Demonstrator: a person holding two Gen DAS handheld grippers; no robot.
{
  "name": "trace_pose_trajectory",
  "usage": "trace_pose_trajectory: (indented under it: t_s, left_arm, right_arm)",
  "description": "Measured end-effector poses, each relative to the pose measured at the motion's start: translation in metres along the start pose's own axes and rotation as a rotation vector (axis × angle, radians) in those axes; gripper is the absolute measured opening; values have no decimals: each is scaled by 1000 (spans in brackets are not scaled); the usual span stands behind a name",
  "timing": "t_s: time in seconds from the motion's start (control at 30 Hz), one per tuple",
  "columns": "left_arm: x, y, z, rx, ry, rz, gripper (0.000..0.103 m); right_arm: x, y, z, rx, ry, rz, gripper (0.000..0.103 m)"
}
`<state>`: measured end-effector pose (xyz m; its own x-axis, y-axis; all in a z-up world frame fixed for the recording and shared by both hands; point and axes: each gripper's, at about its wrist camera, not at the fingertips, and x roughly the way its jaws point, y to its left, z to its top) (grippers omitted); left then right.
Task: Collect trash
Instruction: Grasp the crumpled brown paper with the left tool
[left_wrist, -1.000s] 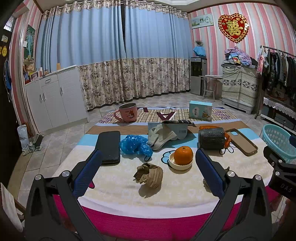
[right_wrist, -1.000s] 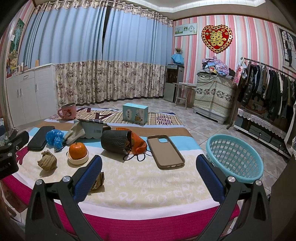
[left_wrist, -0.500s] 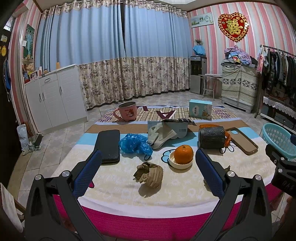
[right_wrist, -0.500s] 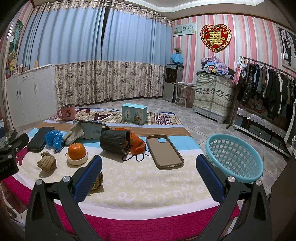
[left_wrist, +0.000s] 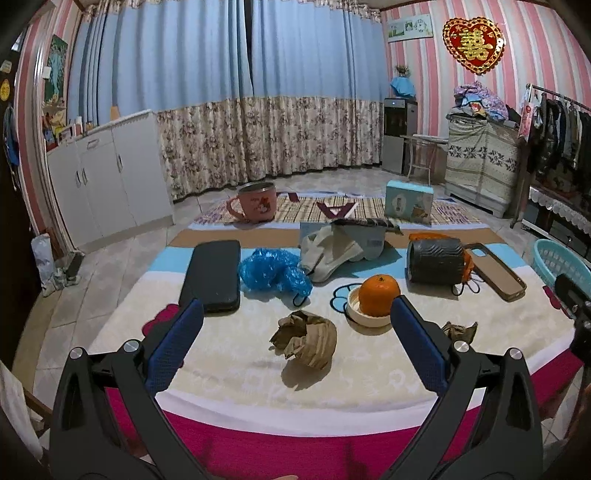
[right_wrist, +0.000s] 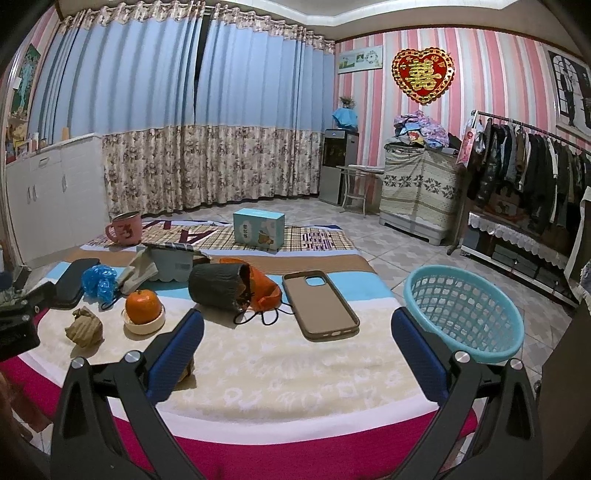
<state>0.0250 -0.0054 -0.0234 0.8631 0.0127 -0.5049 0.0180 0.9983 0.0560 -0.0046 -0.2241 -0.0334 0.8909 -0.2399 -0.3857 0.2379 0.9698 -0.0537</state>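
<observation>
Big paper ball: a crumpled brown paper ball (left_wrist: 304, 341) lies on the bench (left_wrist: 236, 365) near the front edge, right ahead of the left gripper (left_wrist: 295, 321).
Small paper scrap: a second brown paper scrap (left_wrist: 459, 329) lies just past the left gripper's right finger; in the right view it is mostly hidden behind the right gripper's left finger.
Blue bag: a scrunched blue plastic bag (left_wrist: 273, 273) sits farther back, touching a black case (left_wrist: 212, 275).
Basket: a teal basket (right_wrist: 463, 315) stands off the right end of the bench, near the right gripper (right_wrist: 295, 321).
Left fingers: spread wide, holding nothing.
Right fingers: spread wide too, and holding nothing.
Left pose: it hangs low over the front edge, level, looking along the bench at the big paper ball.
Right pose: it hangs level at the right part of the front edge, with the basket by its right finger.
Things to keep: an orange (left_wrist: 379, 294) in a small white dish (left_wrist: 365, 318), a phone case (right_wrist: 320, 304) and a dark pouch (right_wrist: 218, 286) are probably not trash.
What could go wrong: the orange is close to the paper ball, so a wide reach may bump it and roll it off the dish.
Also: the paper is light, so a soft pinch on one flap may let it slip or push it off the edge.
Also: a drop from far away may miss the basket.
</observation>
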Motion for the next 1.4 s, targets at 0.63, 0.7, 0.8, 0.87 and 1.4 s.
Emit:
trace_pose_trajectory:
  t_s: [0.63,0.7,0.8,0.87,1.4]
  left_arm:
    - [71,6,-11,22,147,-37,98]
    - [75,5,-11,29,182,-43,95]
    - [83,4,-13,31,218,-70,83]
    - [87,3,-14,30,235,-88,75]
    - [59,20,-5,-27,167,-93,50]
  right_arm:
    - [35,10,-11,-34,118,24,99]
    - [35,12,-13,-32,127,40,99]
    - [34,15,-13,-31,120,59,99]
    - [32,18,-14,-31,102,62,99]
    - [36,52,-22,-54,118,138,99]
